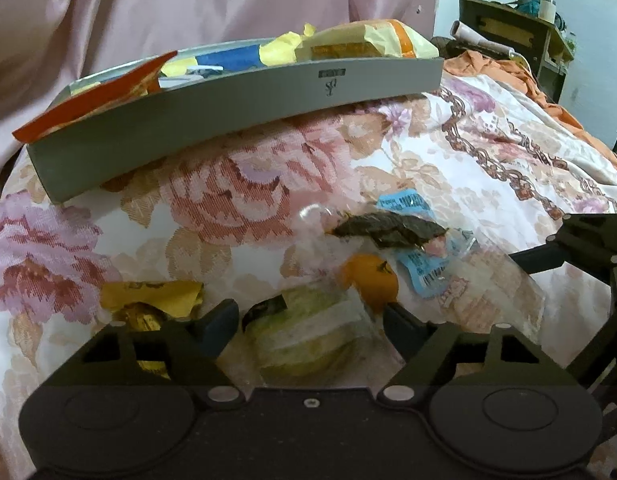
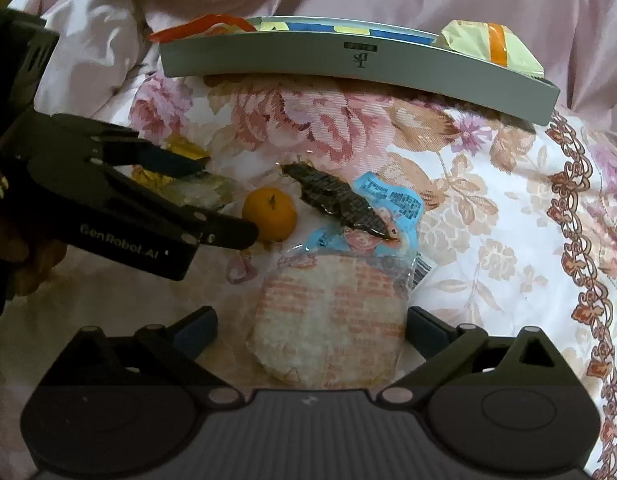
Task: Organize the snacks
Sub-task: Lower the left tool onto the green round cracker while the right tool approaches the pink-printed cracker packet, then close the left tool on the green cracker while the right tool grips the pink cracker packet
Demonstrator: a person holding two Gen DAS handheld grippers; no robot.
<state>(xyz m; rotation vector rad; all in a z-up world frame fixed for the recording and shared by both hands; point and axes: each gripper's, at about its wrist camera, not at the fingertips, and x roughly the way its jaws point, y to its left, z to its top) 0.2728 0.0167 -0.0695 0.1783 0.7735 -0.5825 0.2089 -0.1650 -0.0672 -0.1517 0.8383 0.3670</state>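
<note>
- Snacks lie loose on the floral bedspread (image 2: 488,184): green-white packet (image 1: 308,332) between left gripper (image 1: 310,320) fingers, rice-cracker pack (image 2: 328,320) between right gripper (image 2: 310,332) fingers.
- Both grippers spread, pads not yet pressing.
- Close squarely on packet bodies, avoiding the orange (image 2: 270,214).
- Grey tray (image 2: 268,60) lies beyond, part-filled.

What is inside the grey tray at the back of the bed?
The grey tray holds a red-orange packet, a blue packet and pale yellow wrappers with an orange stripe. Its front wall hides the tray floor and anything lying lower.
</note>
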